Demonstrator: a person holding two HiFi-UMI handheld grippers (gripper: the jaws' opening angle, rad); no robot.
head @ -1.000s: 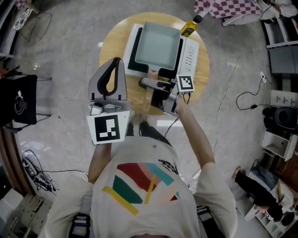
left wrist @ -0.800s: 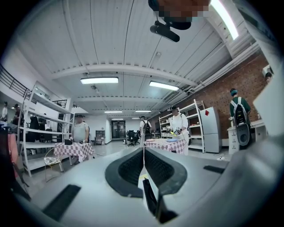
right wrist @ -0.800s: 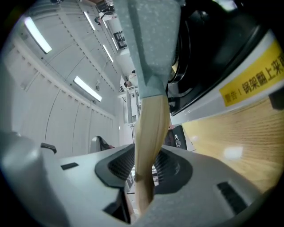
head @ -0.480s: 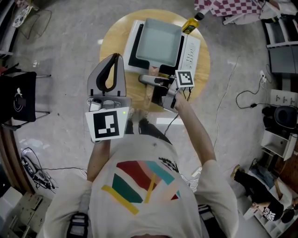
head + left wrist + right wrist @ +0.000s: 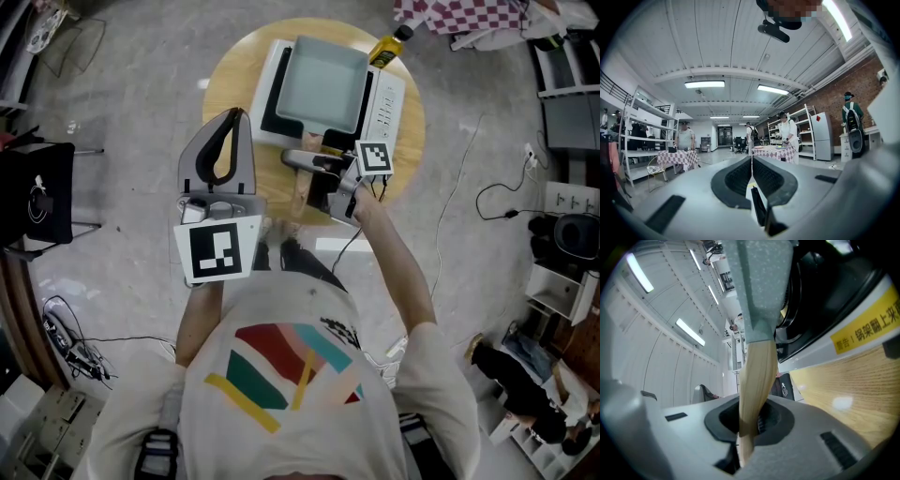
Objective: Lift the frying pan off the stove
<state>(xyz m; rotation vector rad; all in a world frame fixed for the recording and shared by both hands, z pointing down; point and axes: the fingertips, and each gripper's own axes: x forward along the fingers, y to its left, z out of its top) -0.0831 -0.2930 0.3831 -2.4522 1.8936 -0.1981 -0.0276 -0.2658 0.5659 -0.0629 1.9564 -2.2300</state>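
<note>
A square grey-green frying pan [image 5: 323, 84] sits on the white stove [image 5: 386, 105]. Its pale wooden handle [image 5: 301, 187] points toward me. My right gripper [image 5: 298, 165] reaches in from the right. Its jaws are closing, and the pads press on the handle [image 5: 757, 376] from both sides. In the right gripper view the pan [image 5: 764, 282] rises straight ahead over the stove [image 5: 843, 319]. My left gripper [image 5: 232, 117] is held off the table's left edge, away from the pan. Its jaws [image 5: 751, 168] meet with nothing between them and point out into the room.
The stove stands on a small round wooden table [image 5: 230, 80]. A yellow oil bottle [image 5: 386, 47] stands at the stove's far right corner. On the floor are a black chair [image 5: 37, 202] at the left, cables [image 5: 469, 178] at the right and shelving [image 5: 567, 281].
The right gripper and the pan handle sit slightly higher in the head view than a second ago. The left gripper has barely moved. The pan is still on the stove.
</note>
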